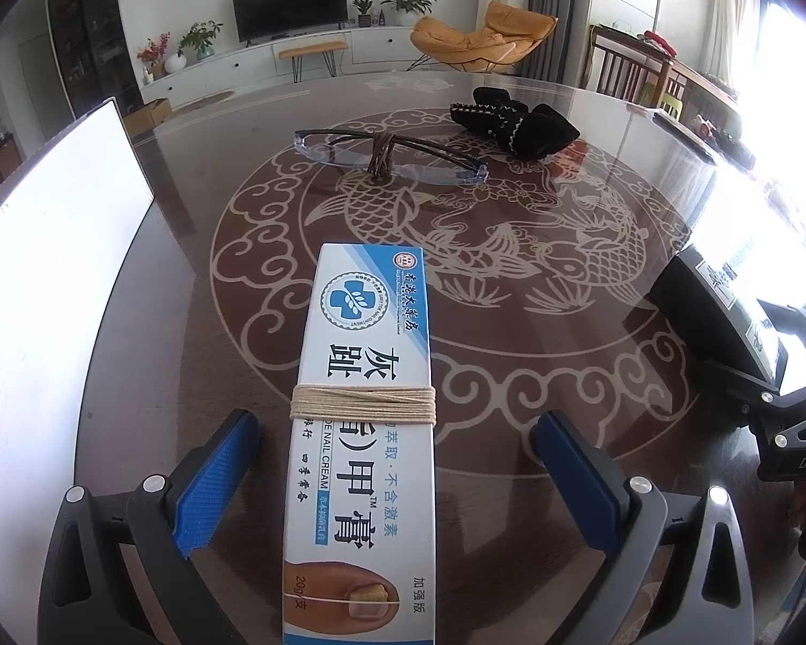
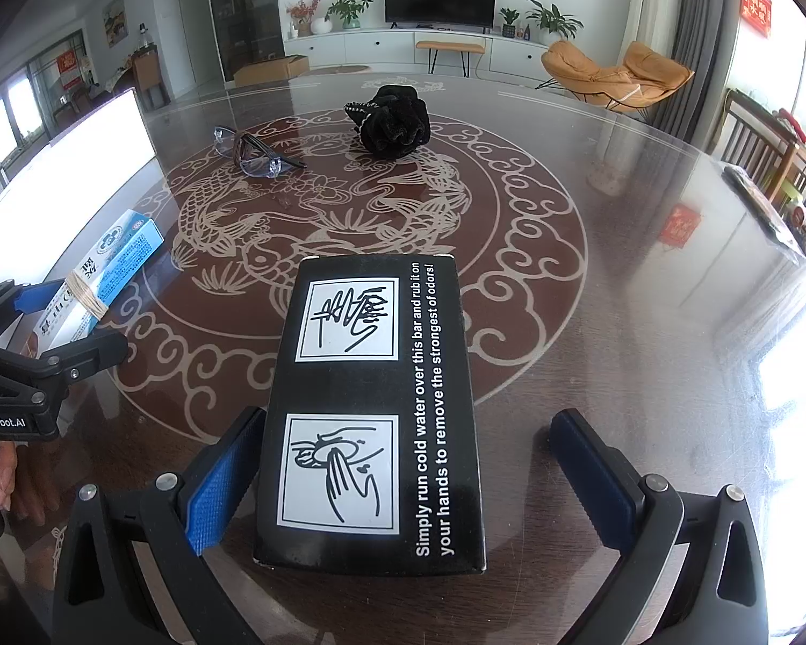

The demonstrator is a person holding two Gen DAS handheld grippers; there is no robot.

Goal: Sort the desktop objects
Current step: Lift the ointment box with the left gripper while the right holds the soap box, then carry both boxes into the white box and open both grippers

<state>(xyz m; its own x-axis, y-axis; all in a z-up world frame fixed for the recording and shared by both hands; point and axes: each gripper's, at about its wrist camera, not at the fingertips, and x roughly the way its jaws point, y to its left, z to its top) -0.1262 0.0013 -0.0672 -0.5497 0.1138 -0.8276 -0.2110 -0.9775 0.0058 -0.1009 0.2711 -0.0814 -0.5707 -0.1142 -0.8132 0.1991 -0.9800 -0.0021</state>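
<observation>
A white-and-blue nail cream box (image 1: 362,430), bound with beige string, lies on the table between the open fingers of my left gripper (image 1: 397,462); neither pad touches it. It also shows in the right wrist view (image 2: 102,279). A black soap-bar box (image 2: 373,408) lies between the open fingers of my right gripper (image 2: 408,467), close to the left pad (image 2: 220,484). Farther off lie clear glasses (image 1: 387,153) (image 2: 252,153) with tied arms and a black scrunchie (image 1: 516,118) (image 2: 395,121).
The round glass-topped table (image 2: 591,269) has a fish pattern. A white board (image 1: 48,279) stands along its left edge. My right gripper and the black box appear at the right of the left wrist view (image 1: 752,333). Chairs stand at the far right.
</observation>
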